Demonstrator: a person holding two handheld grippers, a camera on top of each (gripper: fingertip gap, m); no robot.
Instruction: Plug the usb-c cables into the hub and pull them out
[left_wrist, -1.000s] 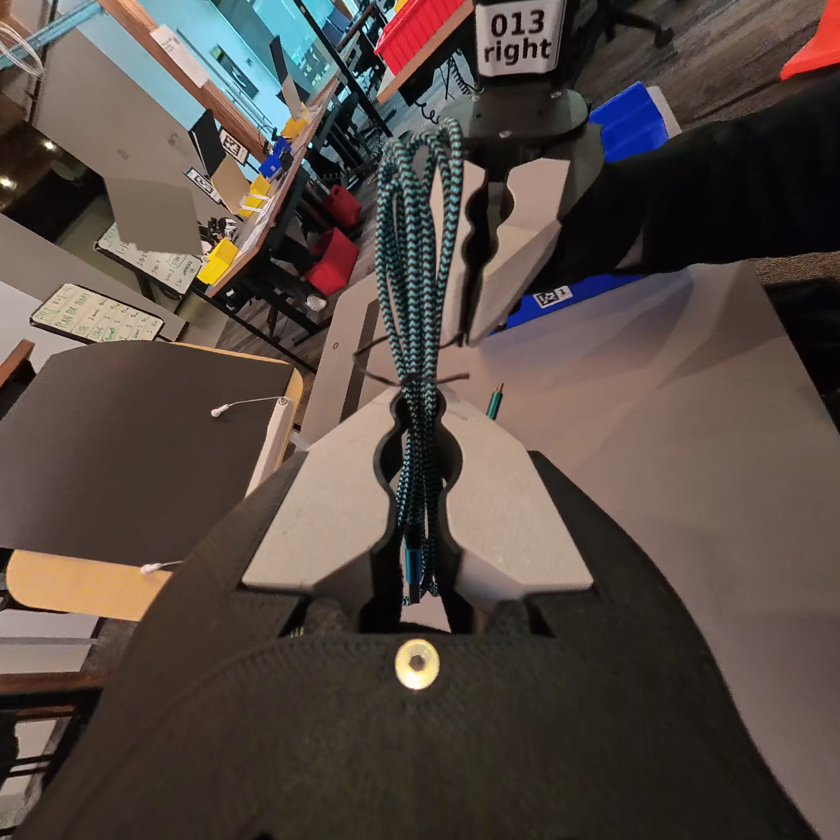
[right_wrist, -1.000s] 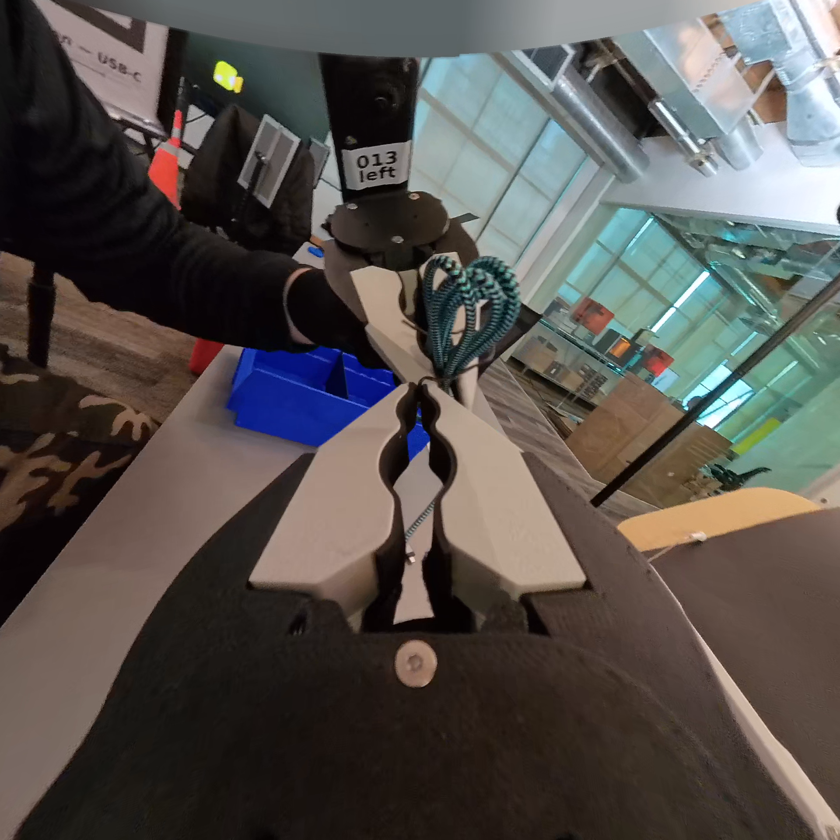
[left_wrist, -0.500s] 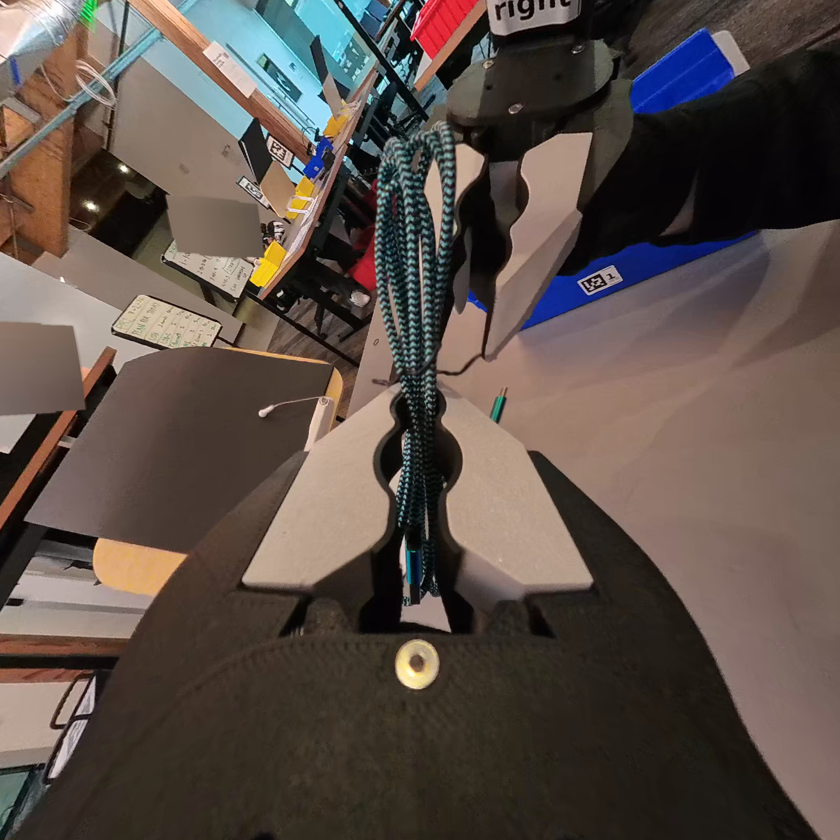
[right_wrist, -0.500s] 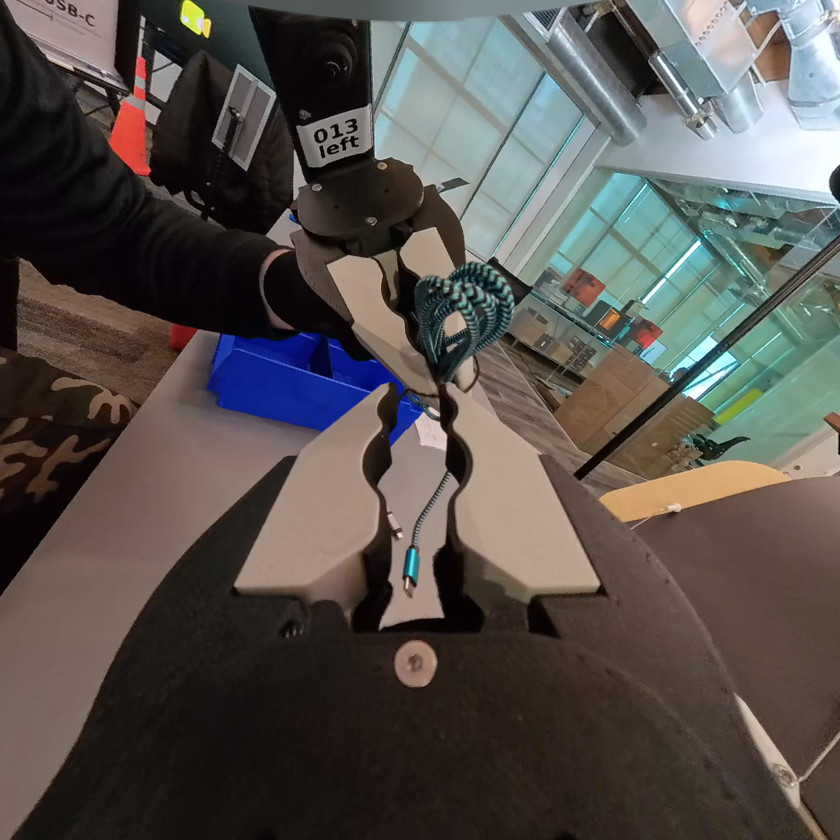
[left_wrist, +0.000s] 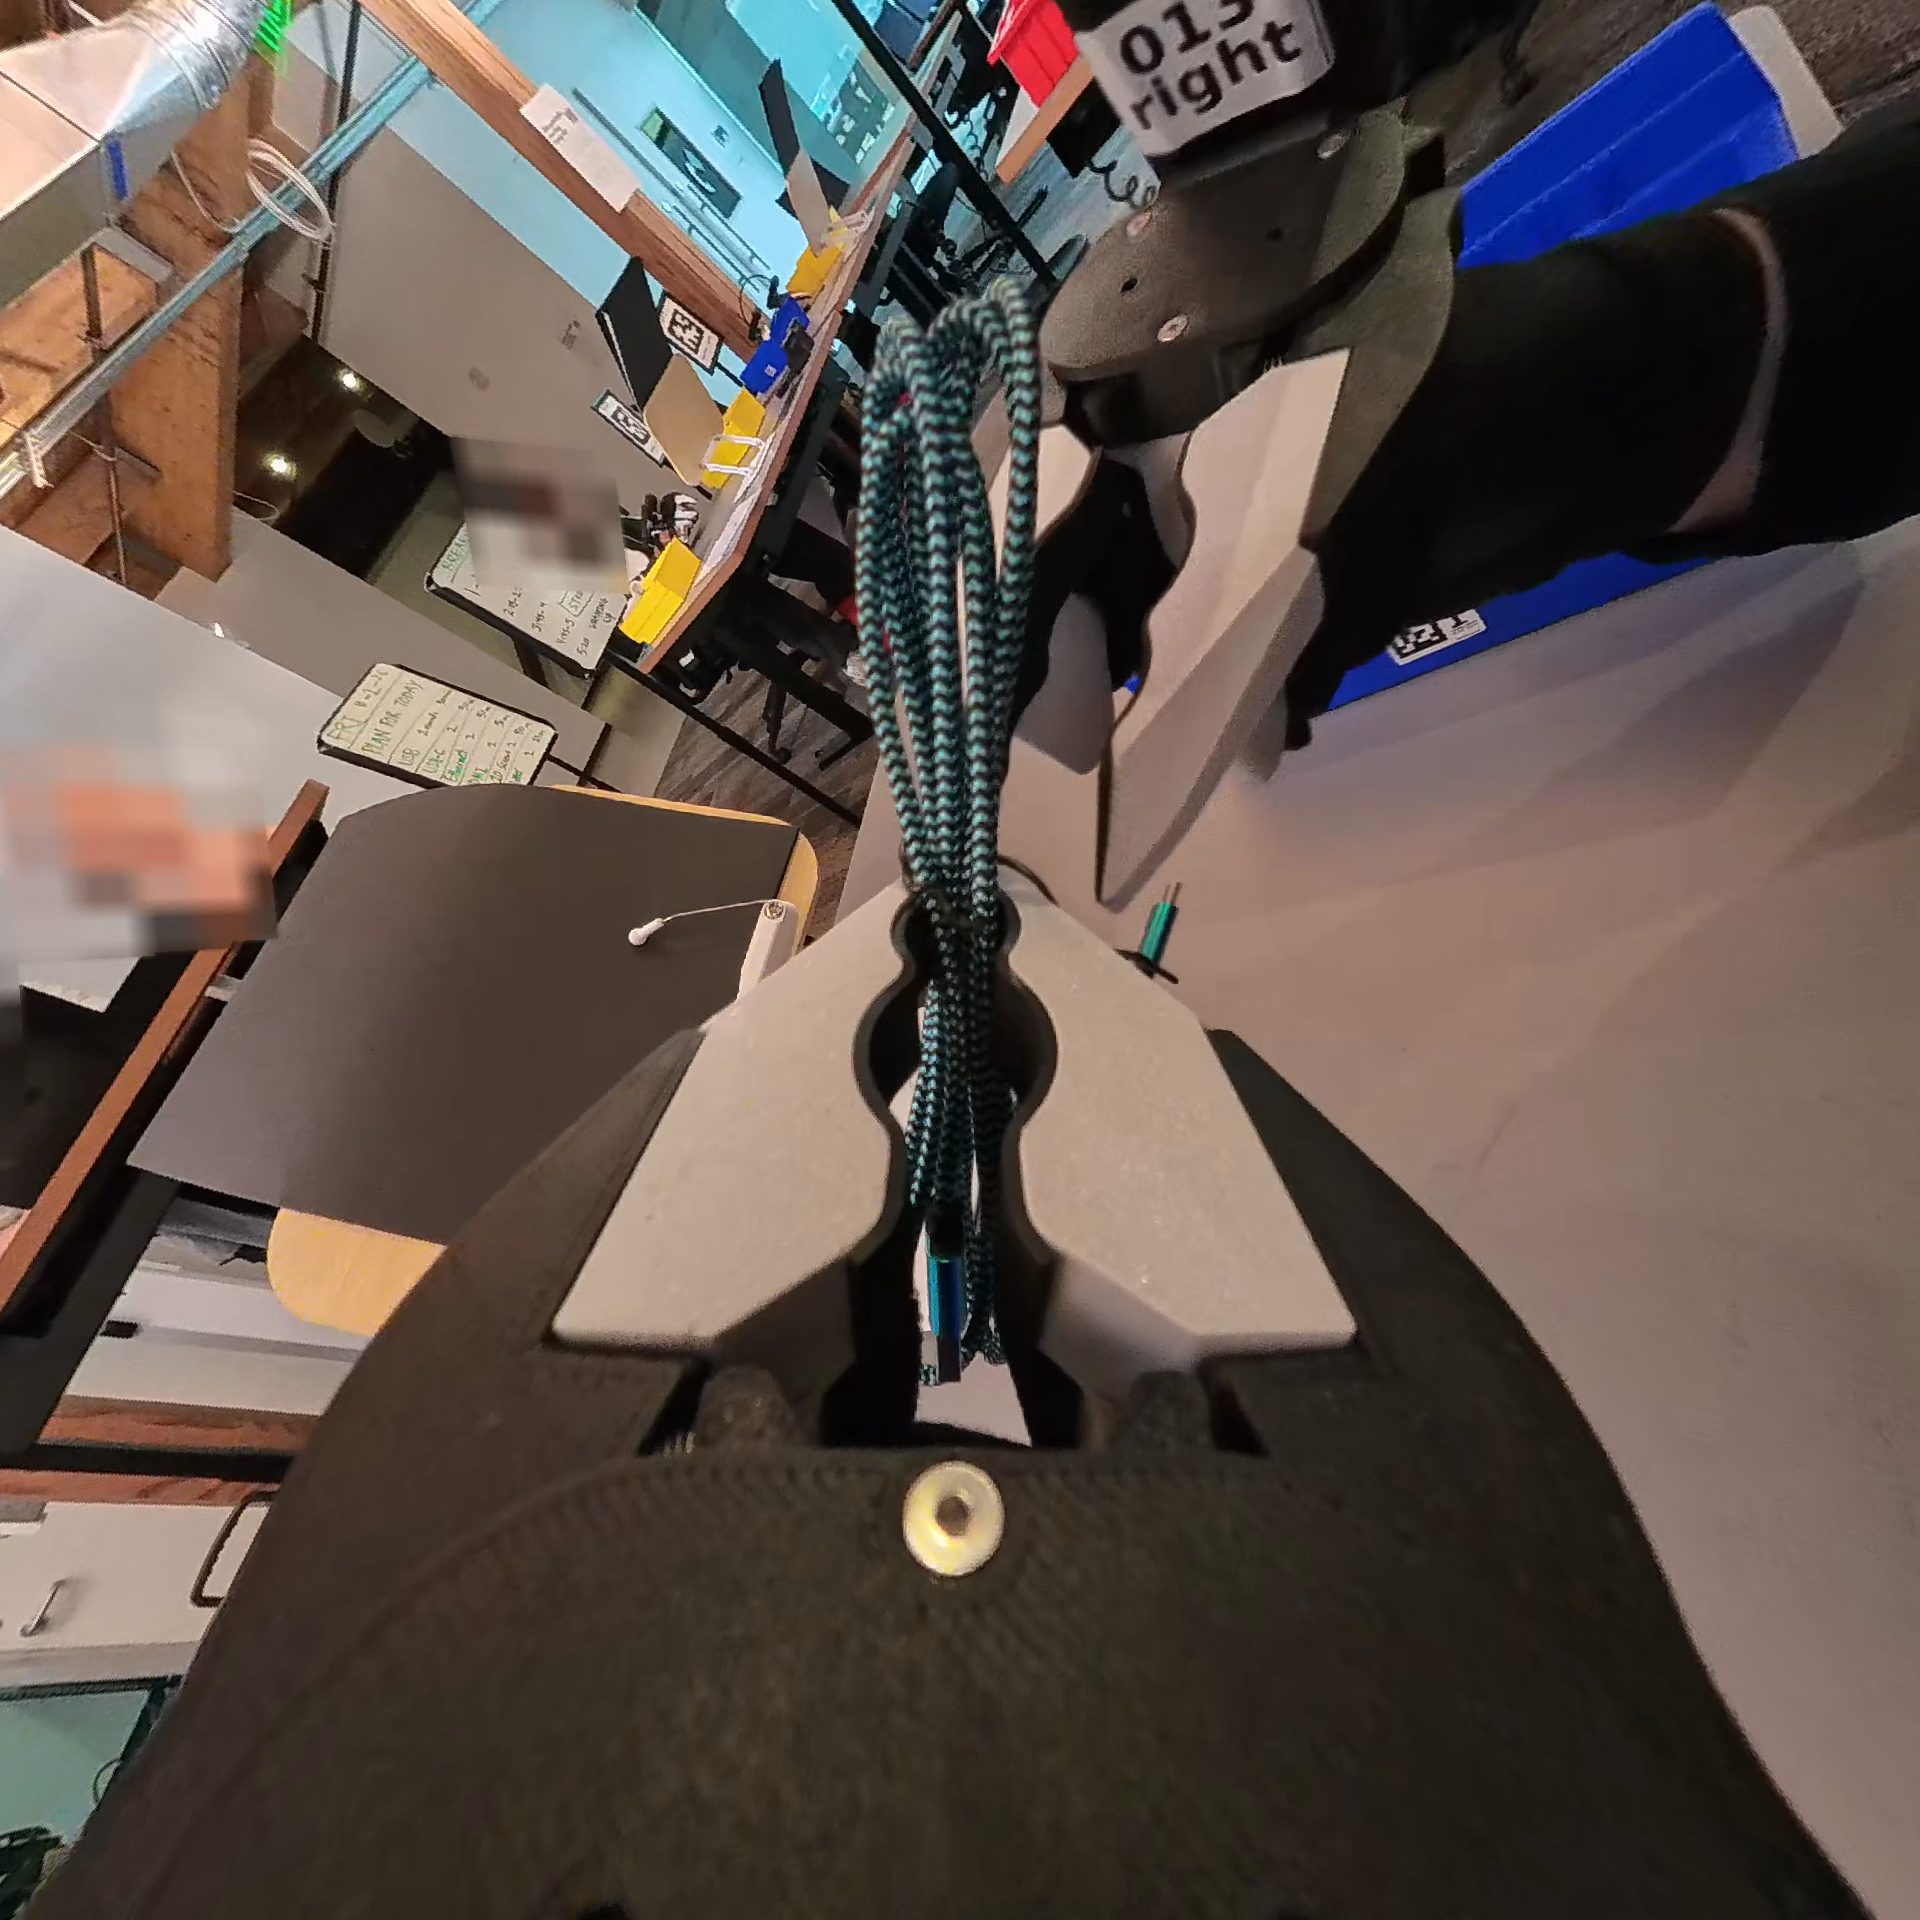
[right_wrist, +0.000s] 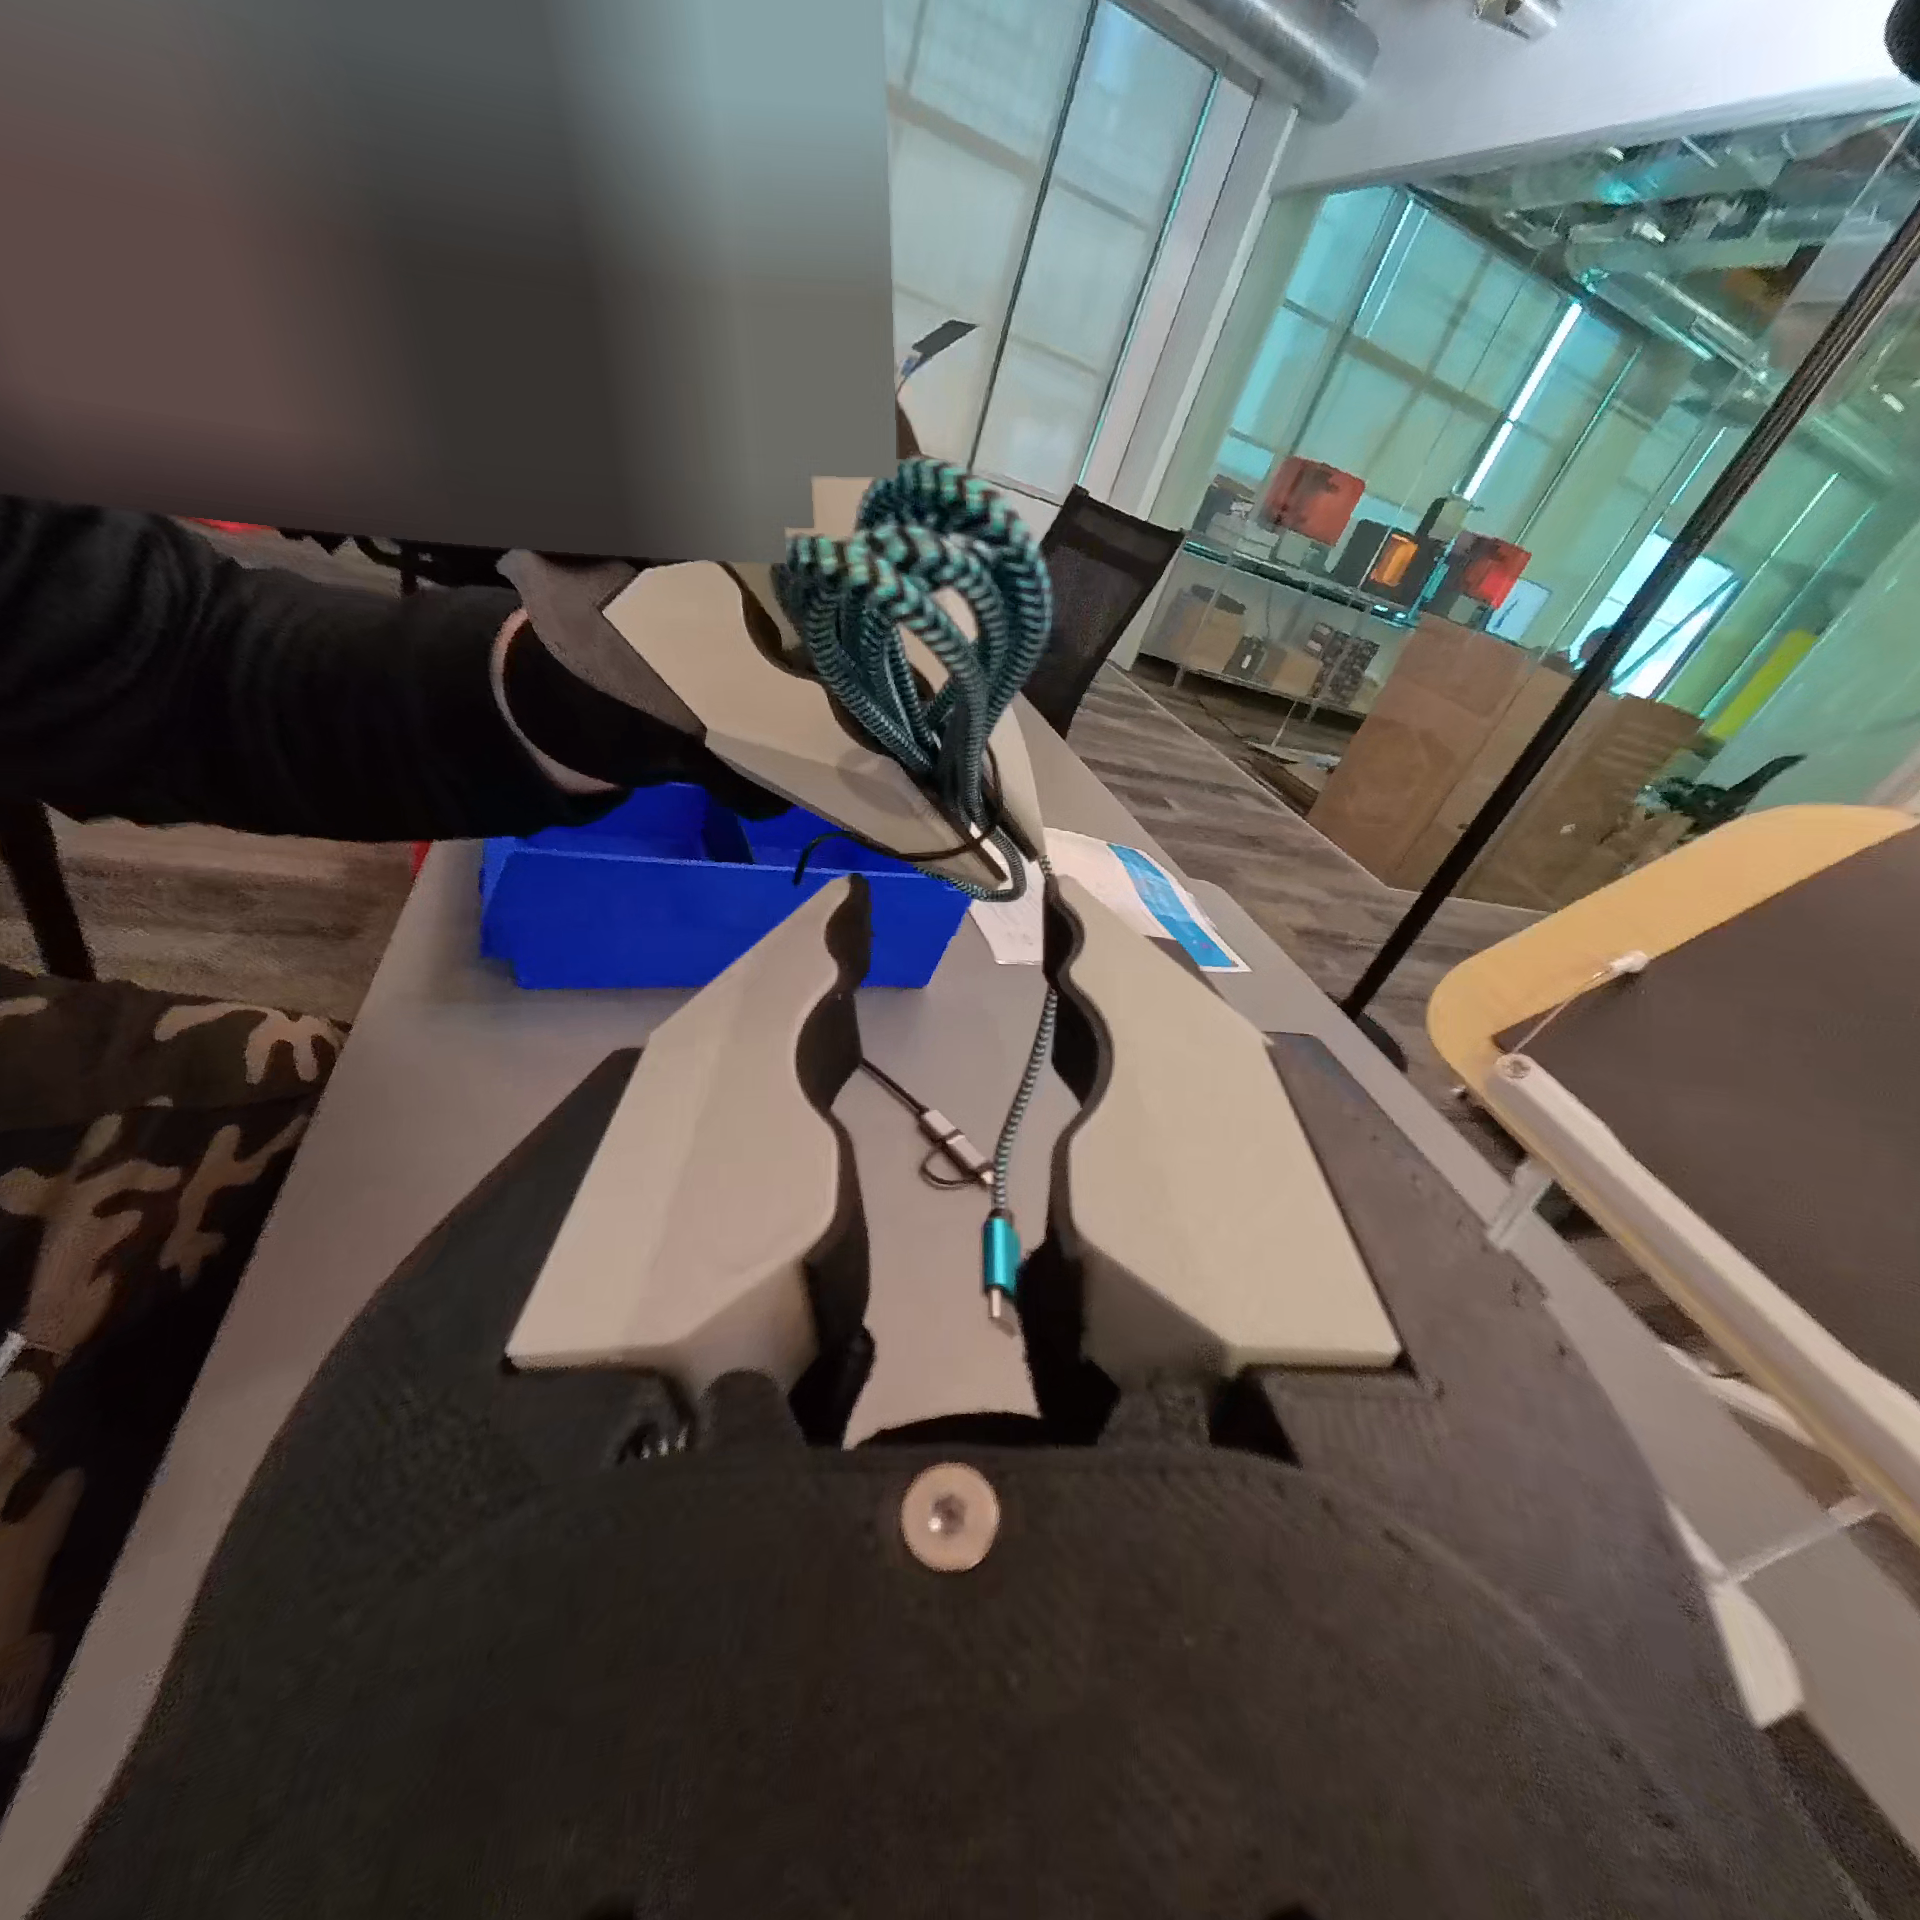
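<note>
My left gripper (left_wrist: 956, 916) is shut on a folded bundle of teal-and-black braided usb-c cable (left_wrist: 940, 582), held above the grey table (left_wrist: 1558, 1039). A thin black tie (right_wrist: 831, 847) sticks out at its fingertips. In the right wrist view the left gripper (right_wrist: 992, 852) holds the bundle (right_wrist: 914, 623) in front of me. One loose cable end hangs down between my right fingers and ends in a teal connector (right_wrist: 1000, 1257), touching neither finger. My right gripper (right_wrist: 956, 894) is open and empty; it also shows in the left wrist view (left_wrist: 1091, 831). A small grey hub (right_wrist: 951, 1143) with a thin black lead lies on the table below.
A blue bin (right_wrist: 675, 914) stands on the table behind the grippers. A white and blue sheet of paper (right_wrist: 1143, 904) lies to its right. A black-topped table with a light wood edge (right_wrist: 1714, 1039) stands to the right, across a gap. A gloved hand and dark sleeve (right_wrist: 312, 707) hold the left gripper. Both grippers' tips are close together, under 4 cm apart.
My right gripper was shut at the tip of the bundle; it has opened and drawn back. The loose end with the teal connector now hangs longer. My left gripper stays shut on the bundle.
</note>
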